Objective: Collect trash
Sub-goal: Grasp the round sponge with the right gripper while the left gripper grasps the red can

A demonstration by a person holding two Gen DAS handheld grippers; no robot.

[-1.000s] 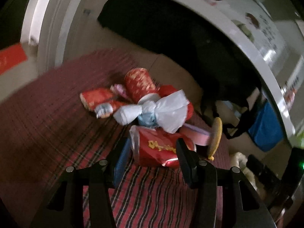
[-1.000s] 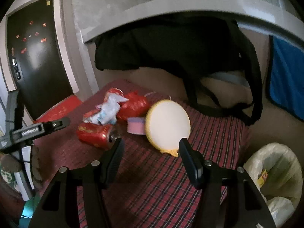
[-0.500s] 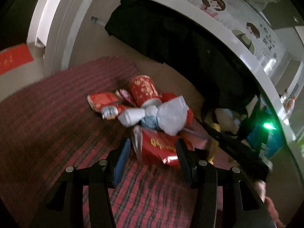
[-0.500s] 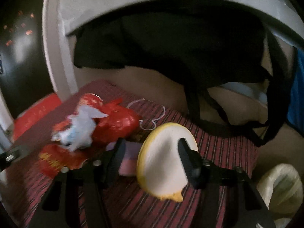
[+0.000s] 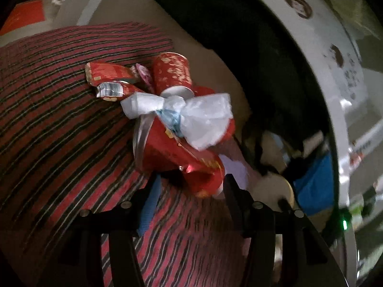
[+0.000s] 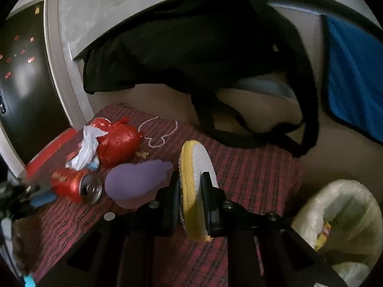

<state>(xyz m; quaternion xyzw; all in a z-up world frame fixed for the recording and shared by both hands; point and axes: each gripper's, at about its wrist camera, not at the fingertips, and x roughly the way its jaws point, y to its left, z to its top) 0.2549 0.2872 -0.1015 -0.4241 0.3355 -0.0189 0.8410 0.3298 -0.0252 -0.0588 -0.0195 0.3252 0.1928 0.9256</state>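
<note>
The right gripper (image 6: 190, 186) had just been closing and now its two fingers pinched a round yellow-and-white sponge (image 6: 194, 179), which stood on its edge between them on the red plaid cloth (image 6: 251, 174). Just beside the sponge, on its left, lay a flat purple piece (image 6: 138, 181), and further left a red drink can (image 6: 74, 186) lay on its side with its metal top turned toward the camera. Behind the can I saw a crumpled white plastic bag (image 6: 87, 148) and a red plastic bag (image 6: 118, 143), touching each other, and a thin white string (image 6: 158, 131) lay on the cloth near them. At the lower right, off the cloth, stood a trash bin lined with a pale bag (image 6: 340, 220). The left gripper (image 5: 189, 186) had opened a little more; its fingers were spread, and the red can (image 5: 201, 177) sat between them, but the picture was blurred and I could not tell if the pads pressed on it. Beyond it the white bag (image 5: 203, 119) lay over a red wrapper (image 5: 162, 148), then a red paper cup (image 5: 172, 71) and two flattened red packets (image 5: 107, 76) at the far side.
</note>
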